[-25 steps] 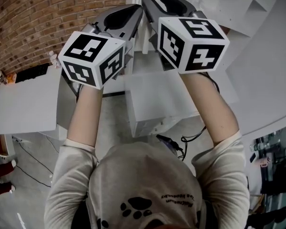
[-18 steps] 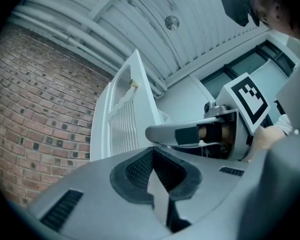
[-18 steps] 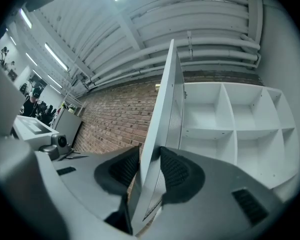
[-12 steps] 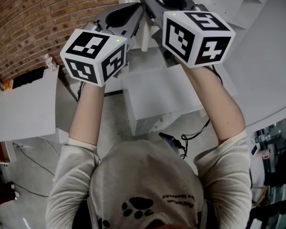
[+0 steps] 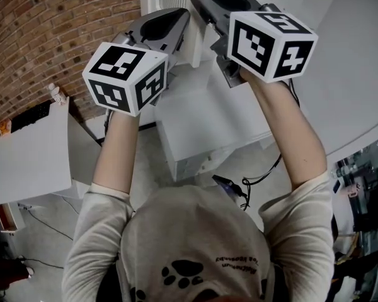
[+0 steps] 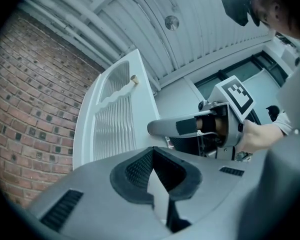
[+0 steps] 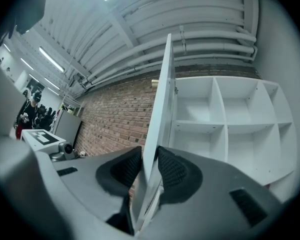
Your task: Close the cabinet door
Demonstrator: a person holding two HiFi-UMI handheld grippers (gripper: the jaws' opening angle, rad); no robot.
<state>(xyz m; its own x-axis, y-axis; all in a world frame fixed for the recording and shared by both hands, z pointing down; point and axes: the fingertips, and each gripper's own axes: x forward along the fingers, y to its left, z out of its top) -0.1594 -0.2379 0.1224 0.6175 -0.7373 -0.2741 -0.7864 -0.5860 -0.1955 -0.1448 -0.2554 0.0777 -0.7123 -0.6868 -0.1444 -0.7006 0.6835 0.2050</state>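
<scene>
The white louvred cabinet door (image 6: 115, 119) with a small knob (image 6: 134, 79) stands ajar. Its thin edge (image 7: 160, 119) runs up in front of the open white shelves (image 7: 230, 124). My right gripper (image 7: 150, 169) straddles that edge, and its jaws have just been closing, with both pads against the panel. In the head view the right gripper (image 5: 200, 2) is raised at the door edge (image 5: 192, 43). My left gripper (image 5: 175, 19) hovers just left of it, beside the door, tips together on nothing (image 6: 153, 151). The right gripper (image 6: 190, 126) shows to its right.
A brick wall (image 5: 44, 36) runs behind and to the left. A white table (image 5: 25, 156) stands at the left and a white box unit (image 5: 208, 124) lies below my arms. Cables (image 5: 255, 178) trail on the floor. People and equipment (image 7: 32, 114) stand far off.
Both grippers have shifted a little to the right in the head view, the right one more. The door edge stays between them. The table and box below have drifted in the picture.
</scene>
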